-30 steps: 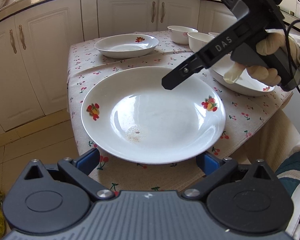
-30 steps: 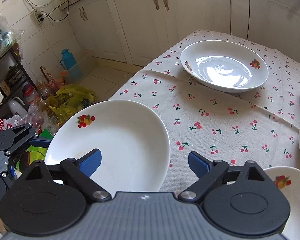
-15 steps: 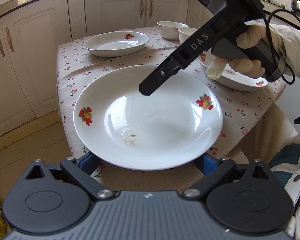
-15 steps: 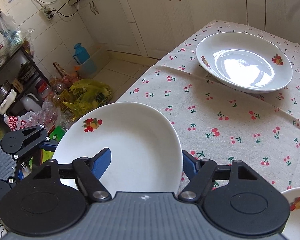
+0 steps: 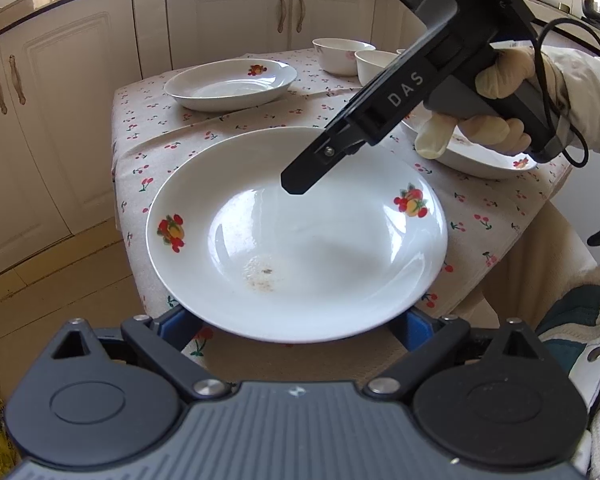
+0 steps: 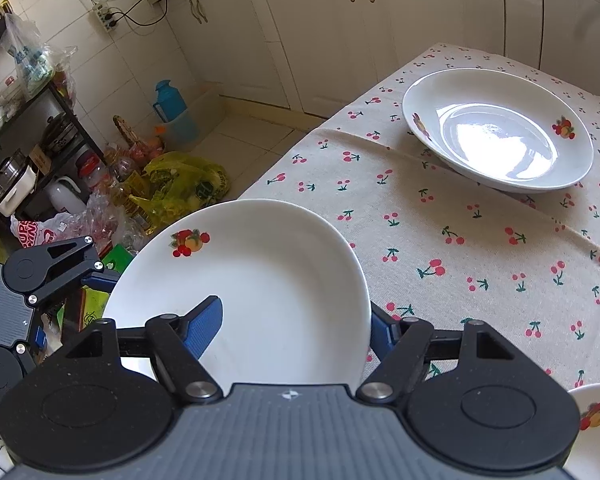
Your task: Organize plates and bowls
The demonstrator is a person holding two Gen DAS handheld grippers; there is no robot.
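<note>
My right gripper has just closed onto the plate rim at lower centre; my left gripper stays spread beneath it

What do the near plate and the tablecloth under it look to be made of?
Near plate: glazed white ceramic or porcelain, judging by glossy highlights and fruit decals; melamine not excluded. Tablecloth: matte woven fabric, likely cotton or linen, shown by creases, draped edges and printed cherries.

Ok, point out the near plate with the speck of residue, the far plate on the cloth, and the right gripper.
near plate (image 5: 300, 240), left wrist view, its inner bowl.
far plate (image 6: 496, 132), right wrist view, its glossy centre.
right gripper (image 6: 292, 324), right wrist view, midway between fingertips.
</note>
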